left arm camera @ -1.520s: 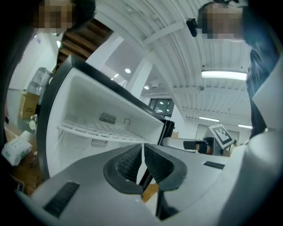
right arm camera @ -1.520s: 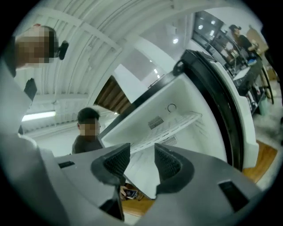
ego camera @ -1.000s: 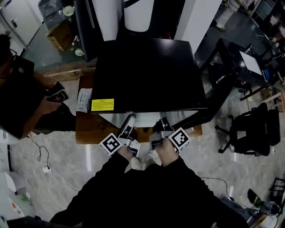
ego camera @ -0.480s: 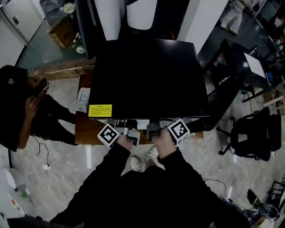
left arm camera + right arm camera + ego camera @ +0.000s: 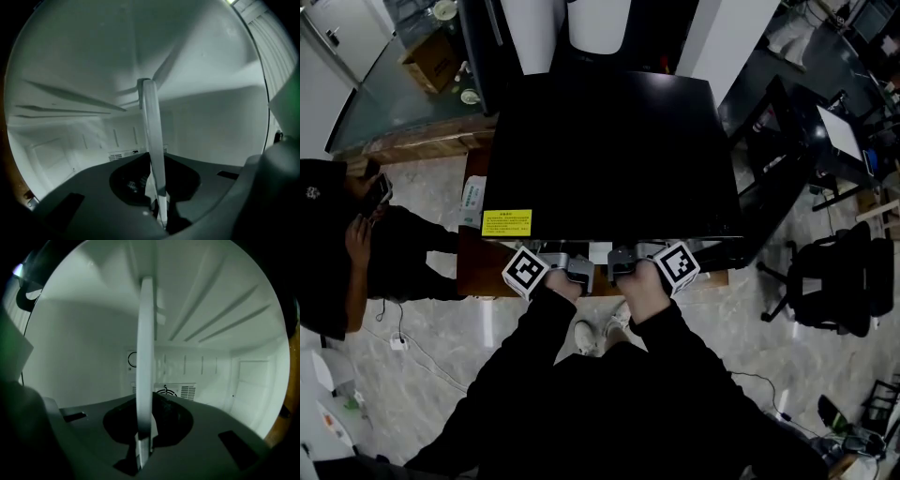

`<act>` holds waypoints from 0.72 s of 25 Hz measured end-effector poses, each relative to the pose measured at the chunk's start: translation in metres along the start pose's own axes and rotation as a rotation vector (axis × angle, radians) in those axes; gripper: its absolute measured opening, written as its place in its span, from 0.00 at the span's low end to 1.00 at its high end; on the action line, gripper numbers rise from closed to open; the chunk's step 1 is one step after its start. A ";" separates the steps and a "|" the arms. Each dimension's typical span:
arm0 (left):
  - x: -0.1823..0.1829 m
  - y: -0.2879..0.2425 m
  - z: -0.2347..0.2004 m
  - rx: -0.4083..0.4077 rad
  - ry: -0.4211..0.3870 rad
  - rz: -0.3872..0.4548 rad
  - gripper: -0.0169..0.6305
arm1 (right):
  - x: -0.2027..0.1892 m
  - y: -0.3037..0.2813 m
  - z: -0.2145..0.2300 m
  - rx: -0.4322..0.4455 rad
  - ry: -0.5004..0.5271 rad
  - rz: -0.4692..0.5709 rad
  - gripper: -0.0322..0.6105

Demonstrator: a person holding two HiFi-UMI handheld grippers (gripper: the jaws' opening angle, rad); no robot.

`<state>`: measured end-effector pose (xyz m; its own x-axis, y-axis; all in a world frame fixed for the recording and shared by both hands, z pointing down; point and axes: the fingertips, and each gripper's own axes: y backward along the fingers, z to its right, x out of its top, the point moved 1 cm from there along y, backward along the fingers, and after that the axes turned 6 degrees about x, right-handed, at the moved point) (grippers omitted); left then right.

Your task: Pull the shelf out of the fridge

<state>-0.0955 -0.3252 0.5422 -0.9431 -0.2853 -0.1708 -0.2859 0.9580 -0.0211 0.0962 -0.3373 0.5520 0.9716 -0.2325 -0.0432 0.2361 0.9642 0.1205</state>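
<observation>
Now you are closing left gripper (image 5: 158,206) and right gripper (image 5: 143,446) onto the front edge of the shelf (image 5: 145,343), which is sitting inside the fridge (image 5: 609,150); twin grips are likely meant to keep the pull level.

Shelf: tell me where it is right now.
The shelf stands edge-on in both gripper views, inside the fridge. Its front edge is between the closing jaws of the left gripper and the right gripper.

Person in black (image 5: 337,253) at left holding phone (image 5: 381,187). Cardboard box (image 5: 431,58) top left. White packet (image 5: 472,202) on wooden platform (image 5: 478,274). Black office chair (image 5: 830,286) at right. Power strip (image 5: 397,343) on floor (image 5: 441,384).
</observation>
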 end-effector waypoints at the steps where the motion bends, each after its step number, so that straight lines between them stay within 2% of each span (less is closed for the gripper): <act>1: -0.001 0.001 0.000 0.002 0.002 -0.002 0.09 | 0.000 0.001 -0.001 -0.007 0.008 -0.008 0.10; 7: -0.007 0.022 0.003 0.002 0.003 -0.003 0.09 | -0.005 0.022 -0.007 0.000 0.000 -0.012 0.10; 11: -0.012 0.038 0.004 0.004 -0.004 -0.010 0.09 | -0.009 0.041 -0.008 -0.027 0.029 -0.025 0.10; 18: -0.026 0.081 0.004 -0.005 0.009 -0.023 0.09 | -0.020 0.083 -0.012 -0.005 0.018 -0.015 0.10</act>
<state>-0.0939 -0.2403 0.5407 -0.9378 -0.3071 -0.1618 -0.3079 0.9512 -0.0203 0.0962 -0.2507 0.5510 0.9675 -0.2449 -0.0632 0.2508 0.9612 0.1146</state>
